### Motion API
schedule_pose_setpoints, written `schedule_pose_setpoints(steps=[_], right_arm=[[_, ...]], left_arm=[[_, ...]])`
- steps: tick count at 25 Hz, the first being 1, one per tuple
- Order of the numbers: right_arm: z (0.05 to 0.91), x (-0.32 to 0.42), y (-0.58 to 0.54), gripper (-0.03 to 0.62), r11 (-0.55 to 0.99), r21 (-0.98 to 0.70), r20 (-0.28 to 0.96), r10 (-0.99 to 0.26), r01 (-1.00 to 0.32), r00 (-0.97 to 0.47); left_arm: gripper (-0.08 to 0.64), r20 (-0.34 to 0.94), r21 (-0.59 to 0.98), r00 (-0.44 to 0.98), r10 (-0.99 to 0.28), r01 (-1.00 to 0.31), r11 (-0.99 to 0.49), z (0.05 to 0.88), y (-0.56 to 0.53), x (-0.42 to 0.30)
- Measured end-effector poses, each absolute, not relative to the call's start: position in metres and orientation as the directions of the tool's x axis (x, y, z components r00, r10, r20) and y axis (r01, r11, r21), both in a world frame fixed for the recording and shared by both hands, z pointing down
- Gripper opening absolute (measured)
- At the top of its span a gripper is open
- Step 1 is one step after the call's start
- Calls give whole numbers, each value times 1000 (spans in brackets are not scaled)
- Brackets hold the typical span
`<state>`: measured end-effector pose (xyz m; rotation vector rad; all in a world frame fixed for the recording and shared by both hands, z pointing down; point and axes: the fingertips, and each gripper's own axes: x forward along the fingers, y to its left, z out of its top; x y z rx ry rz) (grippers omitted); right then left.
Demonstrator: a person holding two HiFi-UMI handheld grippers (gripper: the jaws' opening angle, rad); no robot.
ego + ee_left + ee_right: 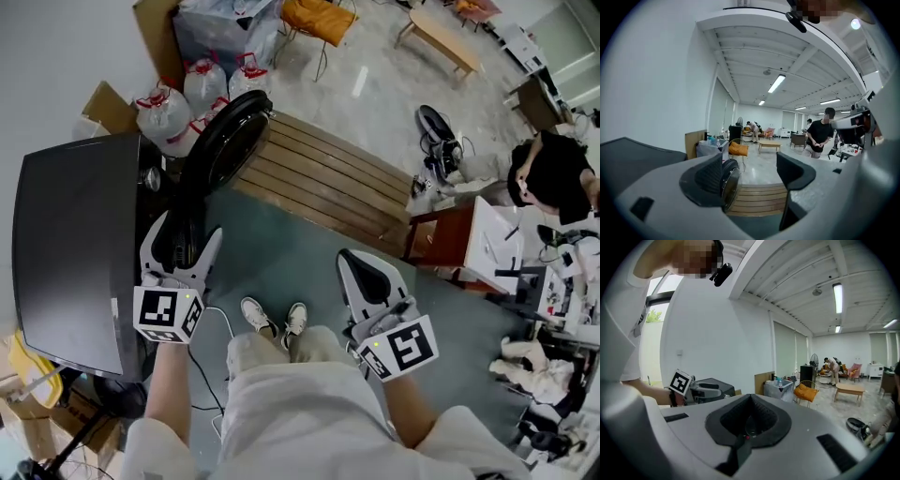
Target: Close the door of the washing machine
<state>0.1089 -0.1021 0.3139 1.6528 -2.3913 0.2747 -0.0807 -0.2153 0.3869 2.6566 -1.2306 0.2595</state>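
Note:
The washing machine (70, 244) is a dark box at the left of the head view. Its round black door (225, 141) stands swung open, away from the machine's front. My left gripper (185, 236) is open just short of the door, with nothing between its fingers. In the left gripper view the door's rim (730, 183) shows right beside the left finger (708, 180). My right gripper (361, 272) is shut and empty over the floor, well to the right of the machine. The right gripper view shows its jaws pressed together and the machine (717, 385) beyond.
A slatted wooden platform (323, 178) lies behind the door, with tied plastic bags (202, 84) and cardboard at its left end. A green mat (281, 248) covers the floor under the person's shoes (272, 319). A desk (450, 239) and a seated person (553, 178) are at the right.

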Motion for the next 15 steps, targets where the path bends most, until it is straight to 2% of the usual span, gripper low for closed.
schedule_pose_setpoints(steps=[9, 15], right_arm=[[370, 140, -93, -2, 251, -83, 349, -899, -964, -264], [383, 155, -107, -2, 213, -103, 348, -907, -972, -235]], left_arm=[[342, 356, 6, 627, -693, -743, -669, 460, -299, -41], [342, 428, -19, 595, -680, -747, -665, 505, -349, -31]])
